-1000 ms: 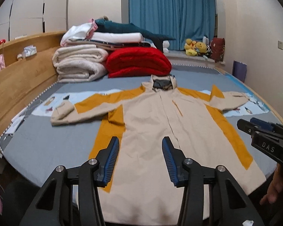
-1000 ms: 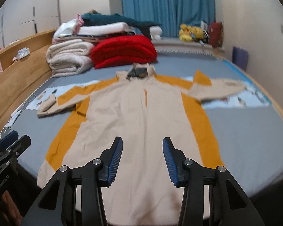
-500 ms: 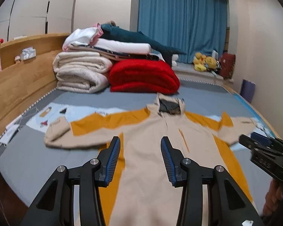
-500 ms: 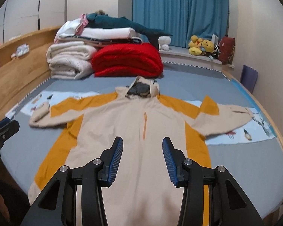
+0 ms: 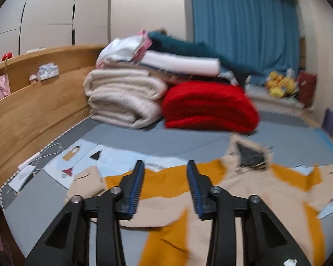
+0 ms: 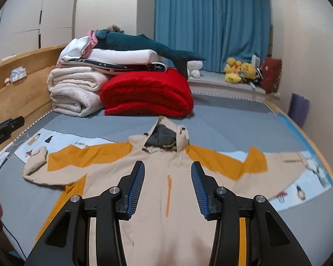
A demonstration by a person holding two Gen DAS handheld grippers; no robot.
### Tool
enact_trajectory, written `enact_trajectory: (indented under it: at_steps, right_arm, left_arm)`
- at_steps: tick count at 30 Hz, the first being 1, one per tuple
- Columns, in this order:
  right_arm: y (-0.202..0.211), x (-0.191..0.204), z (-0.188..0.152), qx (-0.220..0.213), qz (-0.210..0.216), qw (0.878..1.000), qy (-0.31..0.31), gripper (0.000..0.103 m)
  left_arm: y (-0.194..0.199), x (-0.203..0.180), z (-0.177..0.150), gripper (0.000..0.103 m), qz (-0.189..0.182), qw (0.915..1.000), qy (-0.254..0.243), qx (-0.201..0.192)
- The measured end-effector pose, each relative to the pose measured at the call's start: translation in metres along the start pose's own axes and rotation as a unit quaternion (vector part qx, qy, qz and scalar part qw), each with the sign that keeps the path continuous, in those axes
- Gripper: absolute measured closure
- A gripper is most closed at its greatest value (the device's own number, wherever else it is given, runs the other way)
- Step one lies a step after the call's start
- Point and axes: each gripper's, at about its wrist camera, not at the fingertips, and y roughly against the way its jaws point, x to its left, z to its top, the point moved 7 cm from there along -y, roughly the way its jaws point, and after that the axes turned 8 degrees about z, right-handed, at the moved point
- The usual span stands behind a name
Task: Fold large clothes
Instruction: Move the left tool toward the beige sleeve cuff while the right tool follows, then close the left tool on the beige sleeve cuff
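Note:
A beige and mustard hooded jacket [image 6: 166, 170] lies flat on the grey bed, sleeves spread to both sides, hood toward the pile at the back. My right gripper [image 6: 167, 175] hovers over the chest with its jaws apart and nothing between them. In the left wrist view the jacket [image 5: 211, 190] is blurred. My left gripper [image 5: 165, 175] hangs above the left sleeve and shoulder, its jaws closing, and no cloth is between them. The left sleeve cuff [image 5: 86, 177] lies folded back to the left of the fingers.
Folded cream blankets [image 6: 75, 93], a red quilt [image 6: 148, 93] and stacked linen stand at the bed's far end. A wooden headboard [image 5: 22, 102] runs along the left. A white power strip and cable [image 5: 31, 161] lie by the left edge. Plush toys [image 6: 239, 71] sit on the window ledge.
Both grippers moved forward over the jacket toward its hood, the left one also swinging left toward the sleeve. The left jaws narrowed a little. The right gripper no longer shows in the left view.

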Motion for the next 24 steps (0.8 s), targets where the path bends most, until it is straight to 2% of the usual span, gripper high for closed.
enact_trajectory:
  at_steps: [3, 5, 6, 8, 10, 12, 14, 16, 17, 18, 21, 24]
  right_arm:
    - [-0.025, -0.008, -0.013, 0.014, 0.000, 1.000, -0.012, 0.058]
    - [-0.048, -0.010, -0.023, 0.043, 0.021, 0.998, -0.037, 0.059]
    - [-0.055, -0.011, -0.025, 0.049, 0.027, 0.998, -0.040, 0.069]
    - [-0.067, -0.009, -0.029, 0.055, 0.034, 0.997, -0.029, 0.079]
    - [-0.074, -0.005, -0.030, 0.057, 0.043, 0.997, -0.015, 0.079]
    - [-0.080, -0.004, -0.036, 0.065, 0.050, 0.997, -0.011, 0.079]
    - [-0.088, -0.003, -0.041, 0.078, 0.060, 0.995, -0.009, 0.076]
    - [-0.095, -0.005, -0.045, 0.087, 0.061, 0.994, -0.014, 0.068]
    - [-0.099, -0.007, -0.048, 0.091, 0.062, 0.994, -0.018, 0.061]
    - [-0.103, -0.007, -0.050, 0.096, 0.062, 0.993, -0.021, 0.057]
    - [-0.113, -0.010, -0.061, 0.112, 0.061, 0.992, -0.025, 0.057]
    - [-0.120, -0.013, -0.072, 0.128, 0.057, 0.990, -0.025, 0.057]
  left_arm:
    - [-0.059, 0.022, -0.029, 0.082, 0.034, 0.9985, -0.004, 0.041]
    - [-0.097, 0.040, -0.053, 0.083, 0.056, 0.9953, 0.002, 0.079]
    - [-0.118, 0.050, -0.065, 0.083, 0.070, 0.9923, 0.005, 0.102]
    - [-0.151, 0.069, -0.083, 0.083, 0.099, 0.9854, 0.006, 0.138]
    - [-0.183, 0.091, -0.096, 0.080, 0.139, 0.9781, 0.002, 0.154]
    - [-0.210, 0.112, -0.109, 0.080, 0.173, 0.9693, -0.001, 0.175]
    - [-0.233, 0.135, -0.121, 0.074, 0.206, 0.9595, -0.004, 0.192]
    - [-0.250, 0.151, -0.130, 0.055, 0.227, 0.9513, -0.010, 0.208]
    - [-0.258, 0.156, -0.134, 0.053, 0.233, 0.9484, -0.012, 0.215]
    - [-0.267, 0.163, -0.137, 0.050, 0.240, 0.9455, -0.013, 0.220]
    - [-0.291, 0.176, -0.147, 0.048, 0.257, 0.9382, -0.030, 0.230]
    - [-0.304, 0.183, -0.150, 0.048, 0.259, 0.9372, -0.048, 0.228]
